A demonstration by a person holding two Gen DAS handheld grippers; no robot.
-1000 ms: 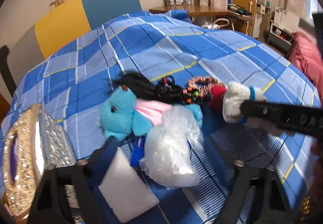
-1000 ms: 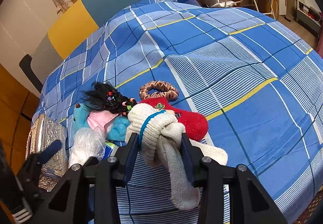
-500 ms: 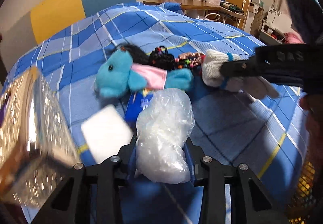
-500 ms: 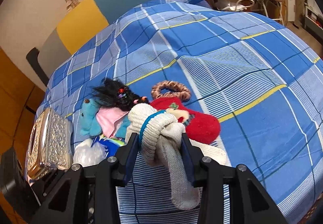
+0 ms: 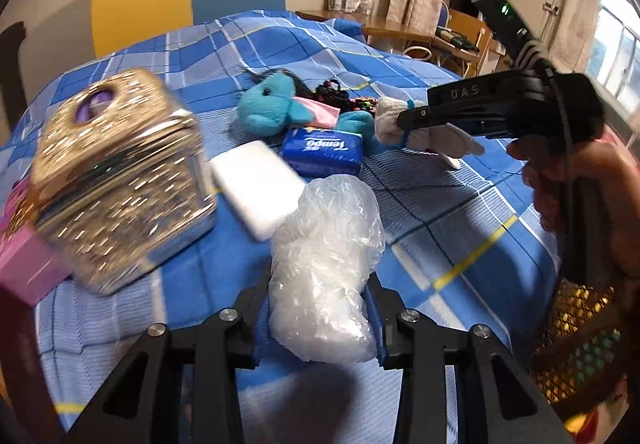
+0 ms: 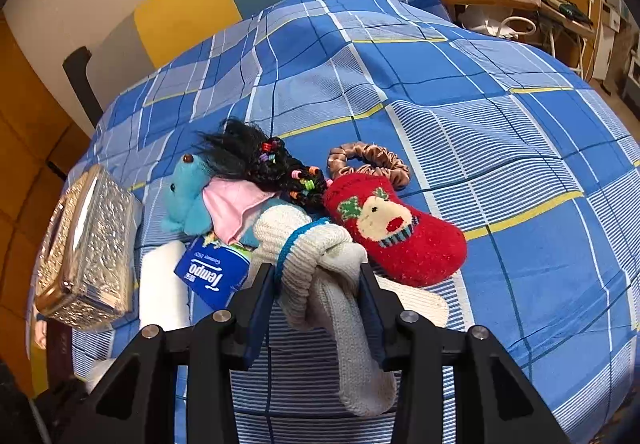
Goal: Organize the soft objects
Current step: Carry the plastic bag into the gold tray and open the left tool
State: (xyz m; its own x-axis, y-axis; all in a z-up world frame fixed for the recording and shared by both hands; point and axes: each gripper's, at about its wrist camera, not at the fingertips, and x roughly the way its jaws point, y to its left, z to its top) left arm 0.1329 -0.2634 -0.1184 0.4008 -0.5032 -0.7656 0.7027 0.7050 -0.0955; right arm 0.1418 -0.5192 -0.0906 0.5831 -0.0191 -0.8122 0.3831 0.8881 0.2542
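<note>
While the left gripper [image 5: 320,308] pinches the crumpled plastic bag [image 5: 326,256] above the bed [image 5: 440,204] and the right gripper [image 6: 318,284] clamps the knotted white sock [image 6: 320,256], each grip should stay firm yet gentle, lifting clear of the blue plush [image 6: 192,196] before carrying.

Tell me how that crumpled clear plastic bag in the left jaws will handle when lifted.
The plastic bag is thin and crinkled, so it likely weighs very little and squashes easily. It bulges above the left gripper unsupported, so it may flop or sag. Its glossy film looks slippery and could slide out of a loose grip.
</note>
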